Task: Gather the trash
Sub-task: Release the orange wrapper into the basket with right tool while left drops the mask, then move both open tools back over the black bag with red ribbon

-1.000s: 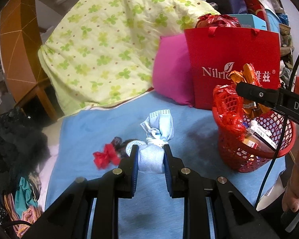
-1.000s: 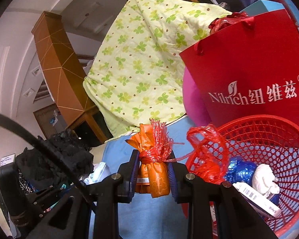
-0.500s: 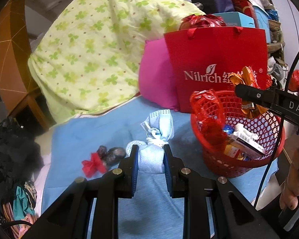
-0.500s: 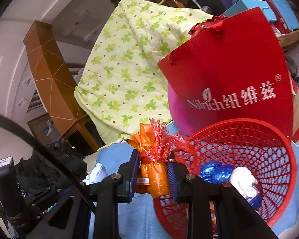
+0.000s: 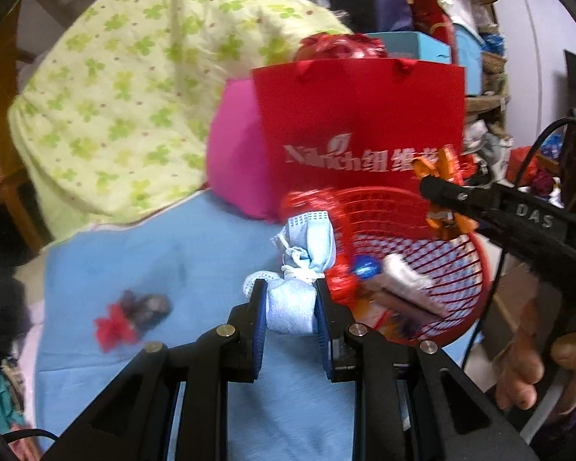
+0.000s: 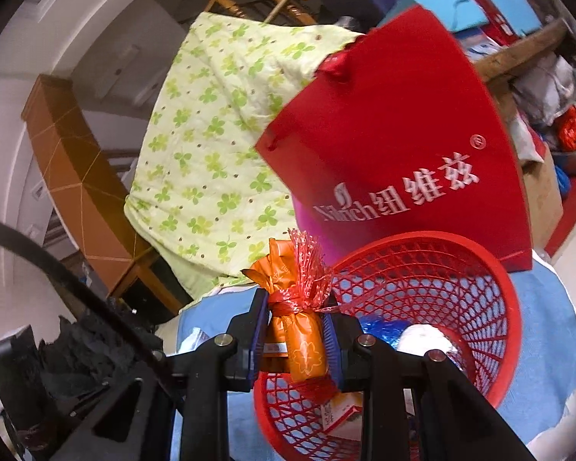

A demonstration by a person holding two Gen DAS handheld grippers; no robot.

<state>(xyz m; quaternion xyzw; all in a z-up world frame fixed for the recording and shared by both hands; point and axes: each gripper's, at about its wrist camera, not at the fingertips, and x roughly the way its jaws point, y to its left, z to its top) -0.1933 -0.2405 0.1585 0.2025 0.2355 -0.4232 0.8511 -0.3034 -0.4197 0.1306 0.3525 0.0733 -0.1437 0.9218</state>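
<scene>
My left gripper [image 5: 291, 309] is shut on a balled-up blue face mask [image 5: 303, 269] and holds it at the left rim of the red mesh basket [image 5: 464, 288]. My right gripper [image 6: 296, 340] is shut on an orange wrapper tied with red mesh ribbon [image 6: 293, 307] and holds it over the basket's near rim [image 6: 510, 307]. In the left wrist view the right gripper [image 5: 441, 199] hangs above the basket with the orange wrapper [image 5: 437, 171]. The basket holds several wrappers and a small box. A red and dark piece of trash [image 5: 130, 313] lies on the blue sheet [image 5: 134, 261].
A red Nilrich paper bag [image 5: 361, 130] stands right behind the basket, with a pink pillow [image 5: 234, 161] and a green clover quilt [image 5: 126, 88] to its left. Dark clothes [image 5: 0, 292] are heaped at the bed's left edge. Cluttered shelves stand at the right.
Both grippers moved right toward the basket with their loads. The mask is now at the basket's left rim and the orange wrapper is over the basket.
</scene>
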